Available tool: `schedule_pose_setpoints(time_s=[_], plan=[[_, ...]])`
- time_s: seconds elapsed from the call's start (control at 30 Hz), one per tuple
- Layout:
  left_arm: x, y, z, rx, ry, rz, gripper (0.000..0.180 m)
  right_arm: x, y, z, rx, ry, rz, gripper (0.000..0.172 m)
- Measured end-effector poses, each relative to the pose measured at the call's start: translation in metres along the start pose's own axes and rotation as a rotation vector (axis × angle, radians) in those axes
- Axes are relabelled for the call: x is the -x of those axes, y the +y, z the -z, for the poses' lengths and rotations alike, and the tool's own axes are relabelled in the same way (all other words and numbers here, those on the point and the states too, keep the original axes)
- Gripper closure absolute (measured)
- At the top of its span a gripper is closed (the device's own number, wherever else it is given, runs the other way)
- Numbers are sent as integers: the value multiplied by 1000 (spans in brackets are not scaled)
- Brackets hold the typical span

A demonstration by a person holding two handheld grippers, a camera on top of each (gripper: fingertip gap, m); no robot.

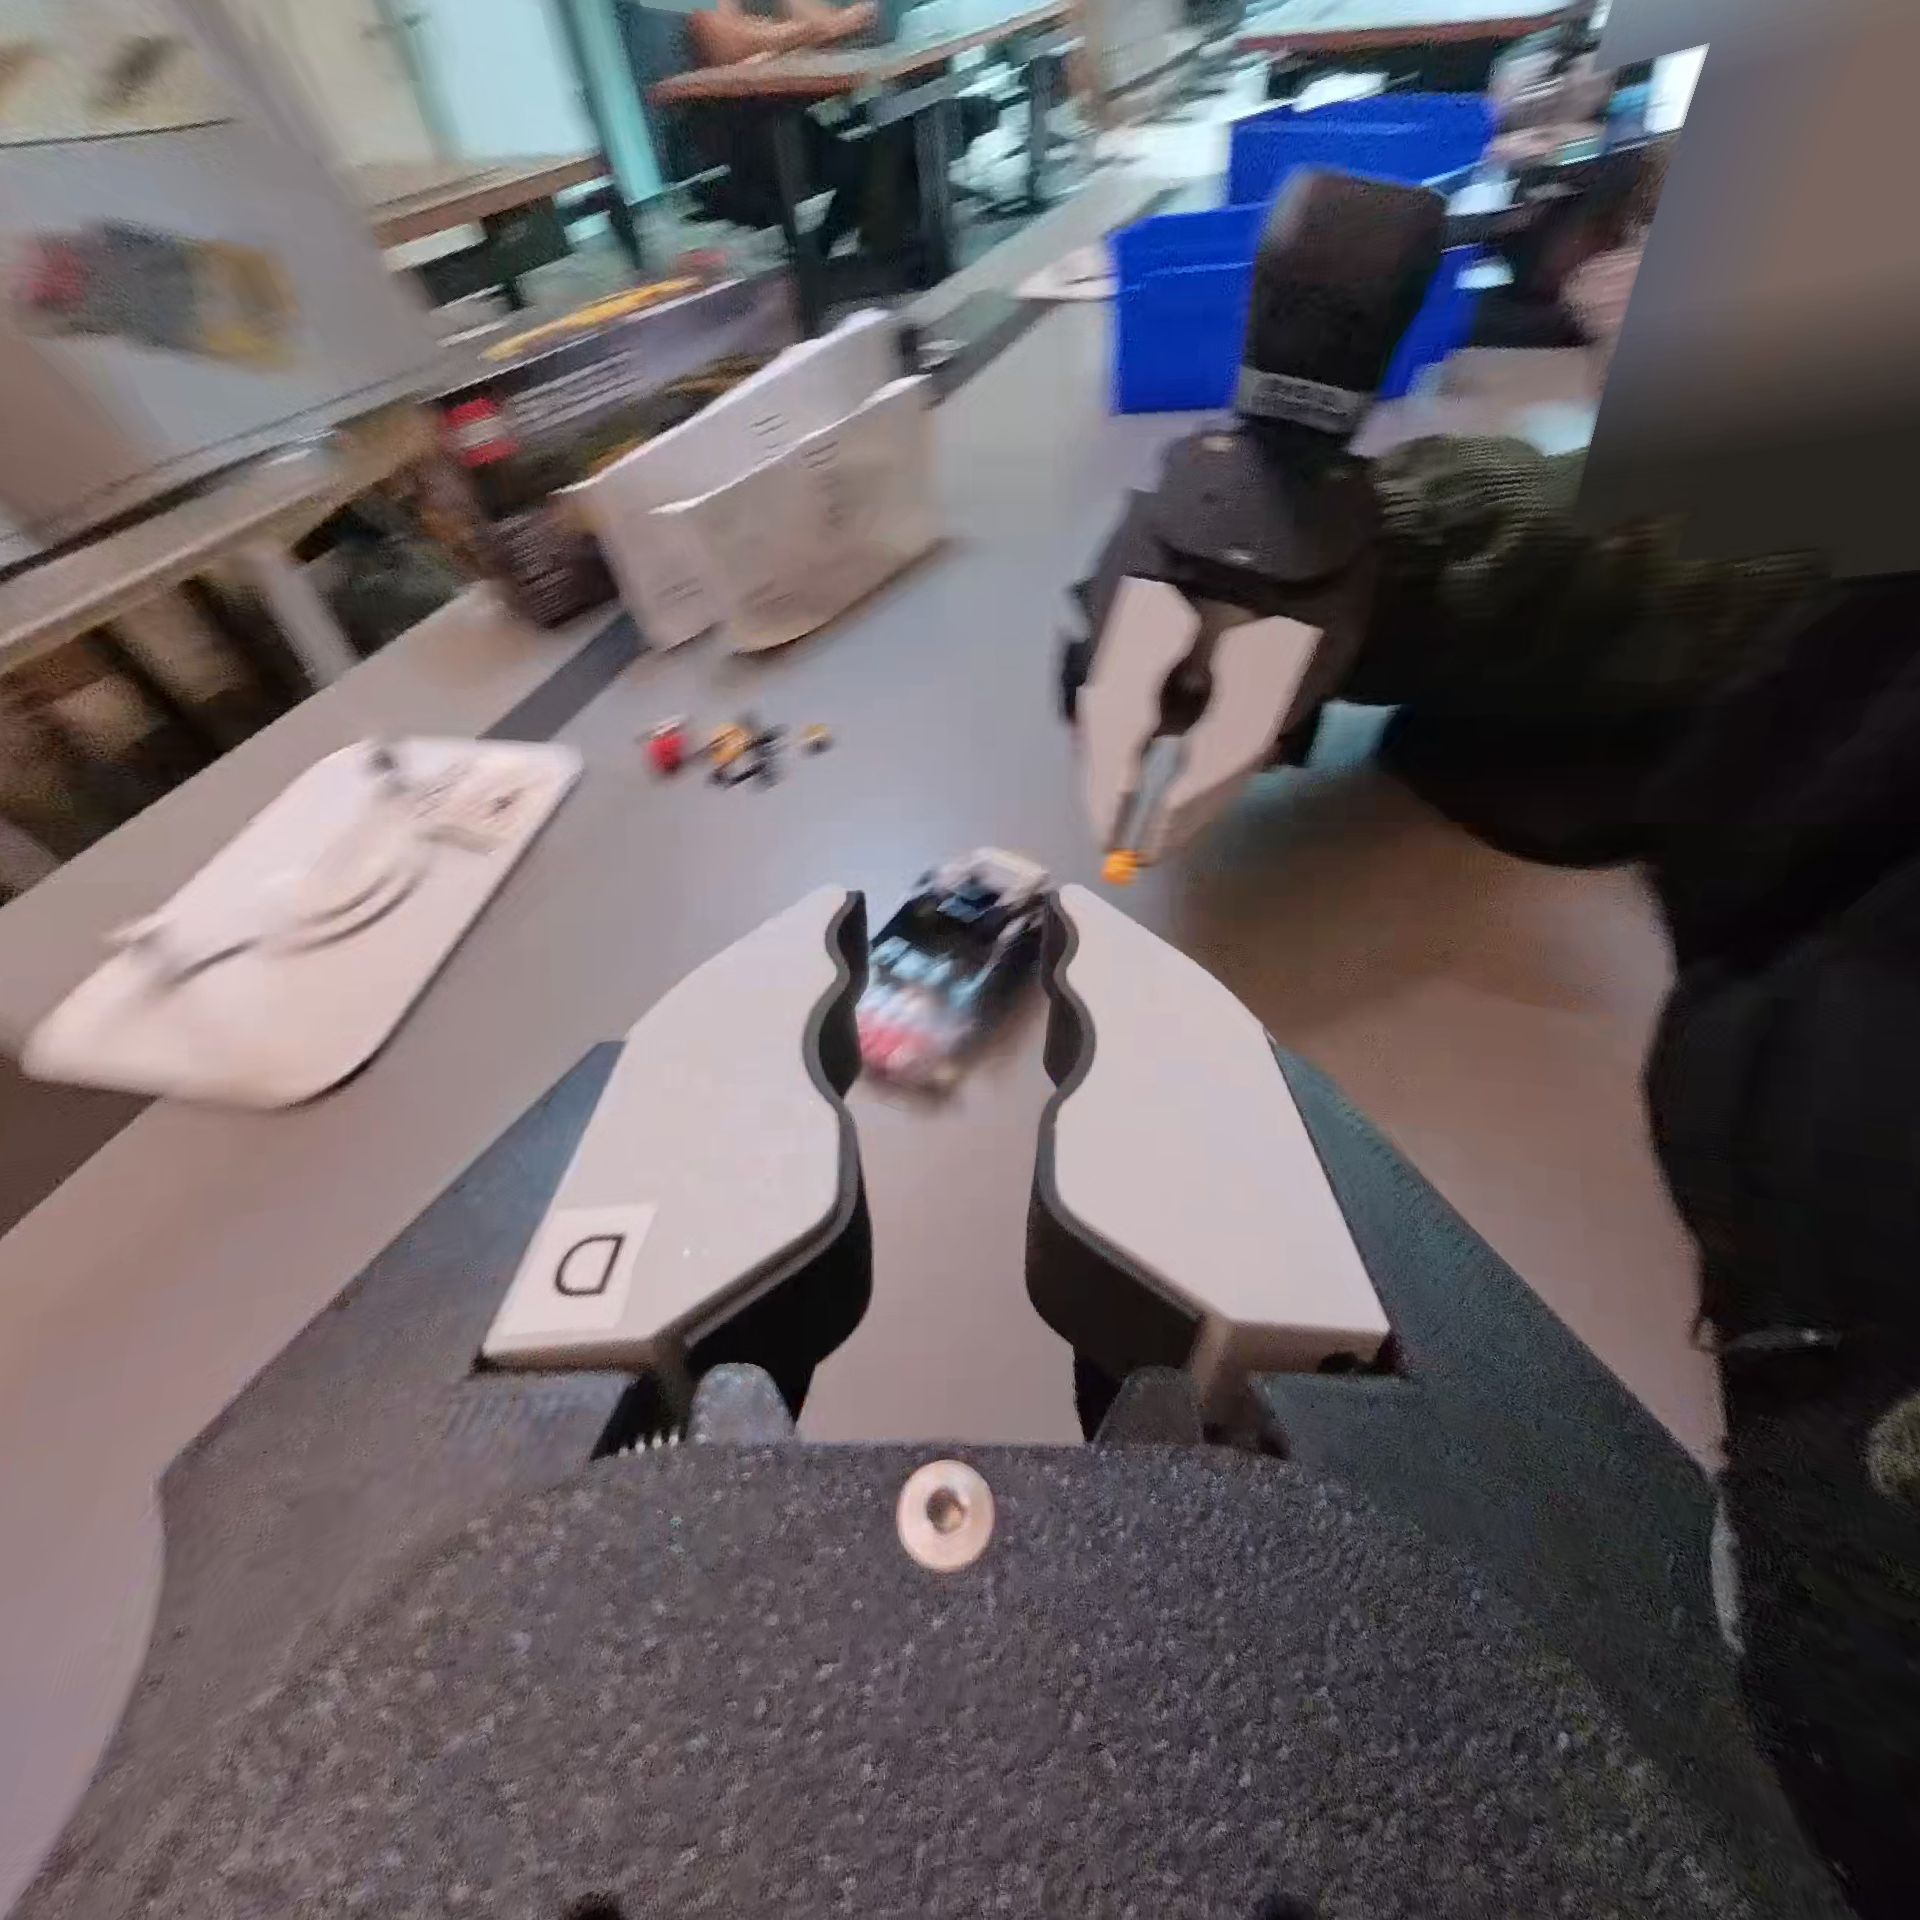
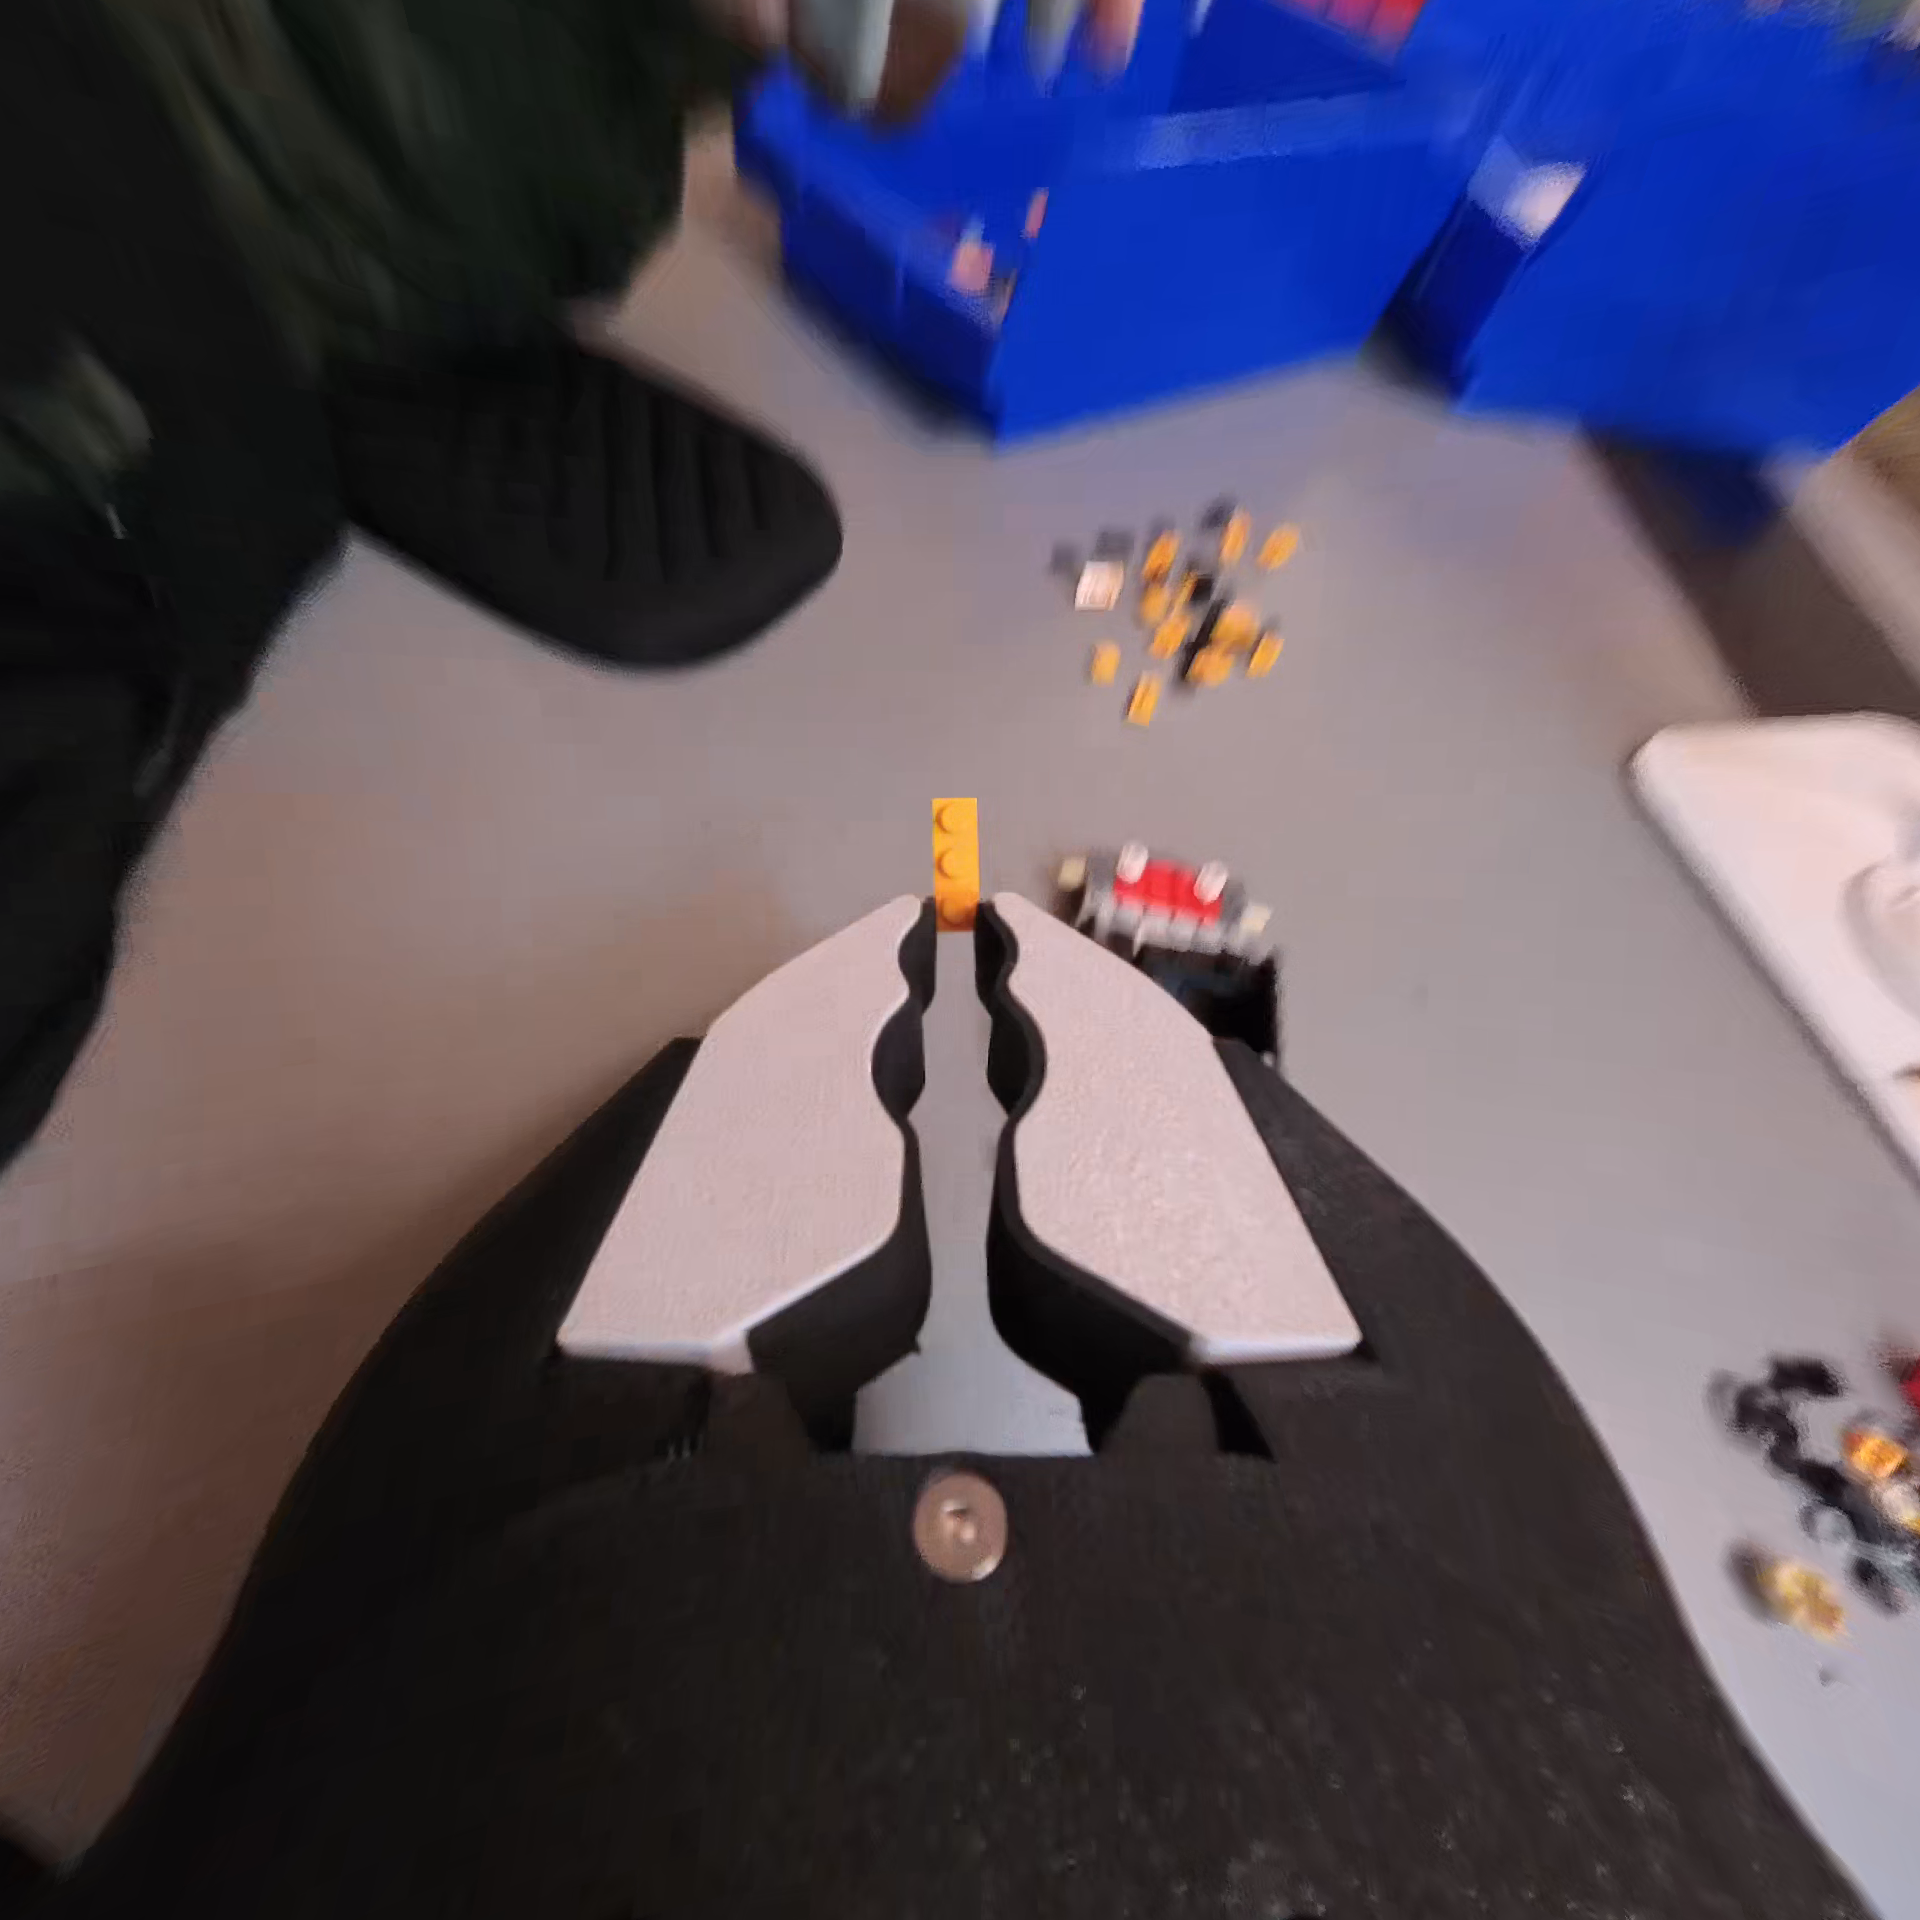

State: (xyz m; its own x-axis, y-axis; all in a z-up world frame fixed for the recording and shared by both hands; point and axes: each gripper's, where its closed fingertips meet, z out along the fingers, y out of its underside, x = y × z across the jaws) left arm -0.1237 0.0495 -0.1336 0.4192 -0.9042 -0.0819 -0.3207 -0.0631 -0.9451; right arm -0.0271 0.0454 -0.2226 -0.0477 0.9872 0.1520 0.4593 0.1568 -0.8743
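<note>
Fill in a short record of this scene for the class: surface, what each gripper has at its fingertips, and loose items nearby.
Surface: grey table
Left gripper: jaws apart around a small black brick-built car on the table; contact unclear
Right gripper: fingertips closed on an orange studded plate
Loose items: pile of orange and black bricks; white sheet; blue bins

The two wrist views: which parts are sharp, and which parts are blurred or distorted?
Left wrist view: its own hand-held gripper is sharp; the small brick car between its fingers, the white tray and the room behind are motion-blurred, with wide-angle bending at the edges. Right wrist view: the orange brick at the fingertips is sharp; the blue bins and the loose bricks are smeared.
</note>
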Motion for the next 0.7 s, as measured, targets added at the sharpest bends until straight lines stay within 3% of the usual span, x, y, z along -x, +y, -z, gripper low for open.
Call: schedule_pose_setpoints(time_s=[0.1, 0.2, 0.27, 0.33, 0.47, 0.57, 0.63, 0.7], plan=[[-31, -2, -33, -36, 121, -39, 148, -2, -37, 2, -117, 102, 51, 165], [-46, 8, -53, 39, 143, -116, 149, 6, -59, -2, -153, 133, 110, 165], [-53, 11, -59, 63, 163, -122, 154, 11, -63, -6, -143, 128, 137, 165], [-57, 14, -58, 82, 181, -131, 171, 14, -63, -8, -134, 123, 142, 165], [-59, 13, -55, 93, 174, -156, 172, 16, -66, -7, -164, 106, 134, 165], [-30, 7, -41, 118, -17, -227, 172, 0, -64, 1, -185, 190, 133, 167], [16, -9, -10, 93, -301, -224, 172, -21, -61, 13, -214, 247, 63, 157], [70, -11, 41, 163, -643, -205, 172, -43, -44, 21, -156, 287, -12, 144]])
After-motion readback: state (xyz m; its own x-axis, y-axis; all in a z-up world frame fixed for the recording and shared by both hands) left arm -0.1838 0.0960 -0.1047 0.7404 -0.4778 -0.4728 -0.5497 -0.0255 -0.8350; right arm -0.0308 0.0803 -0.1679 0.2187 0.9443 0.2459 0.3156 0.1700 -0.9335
